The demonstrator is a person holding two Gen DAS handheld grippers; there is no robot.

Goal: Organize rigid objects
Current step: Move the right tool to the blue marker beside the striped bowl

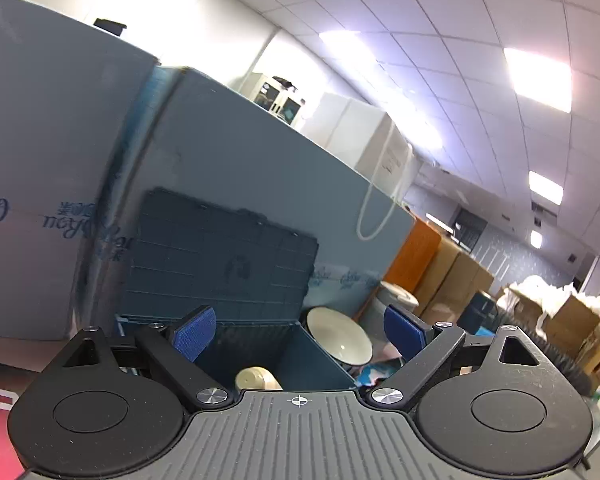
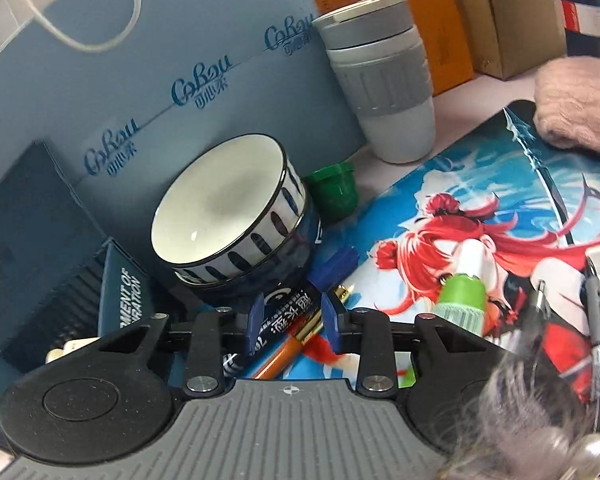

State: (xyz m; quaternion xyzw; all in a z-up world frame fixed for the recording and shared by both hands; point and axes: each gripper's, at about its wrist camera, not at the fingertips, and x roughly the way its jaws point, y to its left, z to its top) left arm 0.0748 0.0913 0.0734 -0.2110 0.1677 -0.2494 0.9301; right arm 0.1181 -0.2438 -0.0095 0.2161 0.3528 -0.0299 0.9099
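Fingers of the right gripper [image 2: 293,322] stood narrow, their blue pads on either side of a black marker with white lettering [image 2: 285,312] that lay on the table over an orange pencil [image 2: 278,360]. The pads looked pressed against the marker's barrel, though the picture did not show whether it had left the surface. Just beyond the marker sat a white ceramic bowl with dark blue dashes round its side [image 2: 228,220], tilted on top of a darker bowl; a small green plastic cup [image 2: 334,190] stood to its right, and farther off a grey and white stacked tumbler [image 2: 384,84]. A blue capped pen [image 2: 334,266] lay near the marker's far end. All of this rested on or beside a colourful printed mat with a red-haired cartoon figure [image 2: 480,208], with a pale blue paper bag with white cord handles [image 2: 160,60] behind.

The left gripper [image 1: 298,334] had its fingers spread wide with nothing between them — it pointed at an open dark blue plastic storage box [image 1: 228,256] with its lid raised. A cream rounded object [image 1: 258,378] lay inside the box, and the white bowl [image 1: 338,334] showed just to the right of it.
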